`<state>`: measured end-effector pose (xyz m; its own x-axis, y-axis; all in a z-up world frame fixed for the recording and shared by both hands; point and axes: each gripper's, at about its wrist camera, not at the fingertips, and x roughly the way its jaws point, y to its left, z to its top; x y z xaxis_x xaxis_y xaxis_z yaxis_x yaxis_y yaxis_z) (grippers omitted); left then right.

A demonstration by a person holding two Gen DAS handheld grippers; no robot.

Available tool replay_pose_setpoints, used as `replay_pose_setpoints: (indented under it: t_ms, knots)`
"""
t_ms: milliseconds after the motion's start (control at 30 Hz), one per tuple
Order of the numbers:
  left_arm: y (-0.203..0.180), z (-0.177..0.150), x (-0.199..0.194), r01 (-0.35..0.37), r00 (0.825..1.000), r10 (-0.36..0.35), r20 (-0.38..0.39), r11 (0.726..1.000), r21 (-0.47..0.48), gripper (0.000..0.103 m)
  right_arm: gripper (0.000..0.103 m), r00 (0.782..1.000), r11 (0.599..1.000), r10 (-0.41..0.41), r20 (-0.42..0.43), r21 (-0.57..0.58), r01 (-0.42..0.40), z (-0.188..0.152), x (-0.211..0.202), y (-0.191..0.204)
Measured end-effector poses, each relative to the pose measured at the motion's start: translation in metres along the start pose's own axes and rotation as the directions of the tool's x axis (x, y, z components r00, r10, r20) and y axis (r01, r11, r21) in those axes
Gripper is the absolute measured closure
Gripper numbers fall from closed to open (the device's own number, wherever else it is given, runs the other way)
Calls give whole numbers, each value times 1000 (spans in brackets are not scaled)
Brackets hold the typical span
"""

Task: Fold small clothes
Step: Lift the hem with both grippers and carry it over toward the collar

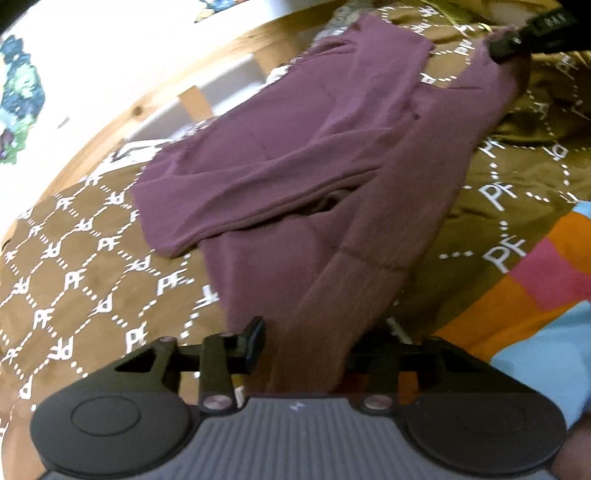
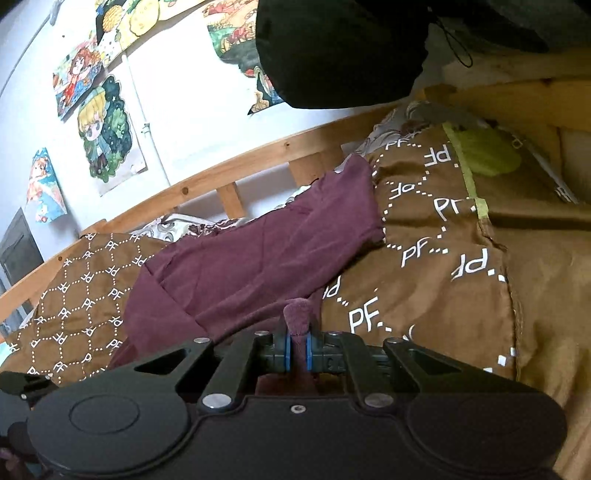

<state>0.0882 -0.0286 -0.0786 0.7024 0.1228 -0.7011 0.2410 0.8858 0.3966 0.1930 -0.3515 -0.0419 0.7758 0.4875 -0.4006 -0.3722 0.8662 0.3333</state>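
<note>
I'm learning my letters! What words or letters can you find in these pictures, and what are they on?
"PF": white letters printed again and again, inside dotted white shapes, on the brown patterned bed cover.
Black strap at the top right of the left wrist view: faint light marks, too blurred to read.
Cartoon posters on the white wall: no words I can read.
Purple knit garment: no writing.

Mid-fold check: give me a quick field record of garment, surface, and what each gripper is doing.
garment: maroon top, partly folded, sleeve stretched between both grippers
surface: brown PF-print blanket on wooden-framed bed
left gripper: sleeve cuff runs between the fingers; closure unclear
right gripper: shut on a bunch of maroon fabric
nearby: colourful patchwork cloth
</note>
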Motion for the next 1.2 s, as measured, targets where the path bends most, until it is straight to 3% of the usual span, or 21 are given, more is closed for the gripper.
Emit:
replay_pose_setpoints:
  t_ms: [33, 100, 167, 367, 600, 833, 933, 1100, 1200]
  knots:
    - [3, -1, -1, -10, 1000, 10, -4, 1000, -6, 72, 96, 1000, 1000, -1, 0, -7, 1, 0, 0, 1]
    - [10, -4, -3, -26, 1000, 26, -9, 999, -22, 91, 96, 1000, 1000, -5, -2, -16, 5, -1, 0, 3]
    - [19, -5, -10, -13, 1000, 14, 13, 998, -59, 97, 96, 1000, 1000, -2, -3, -12, 2, -2, -1, 2]
    - [50, 8, -37, -1, 992, 24, 124, 983, -184, 99, 96, 1000, 1000, 4, 8, -17, -4, 1, -10, 12]
    - [78, 6, -88, 26, 958, 45, 283, 970, -241, 99, 96, 995, 999, 2, 99, -39, 2, 10, -59, 36]
    - [82, -25, -145, 53, 938, 34, 344, 969, -242, 99, 96, 990, 997, -6, 143, -70, 16, 7, -125, 69]
    - [88, -39, -170, 71, 933, 23, 358, 967, -246, 99, 96, 990, 997, -2, 140, -80, 13, 0, -159, 86]
    - [99, -68, -220, 84, 911, 17, 413, 971, -225, 98, 96, 993, 994, 16, 117, -108, -4, -12, -212, 117]
    - [106, -70, -232, 96, 915, 0, 403, 971, -218, 98, 96, 992, 991, 33, 121, -136, -16, -16, -241, 135]
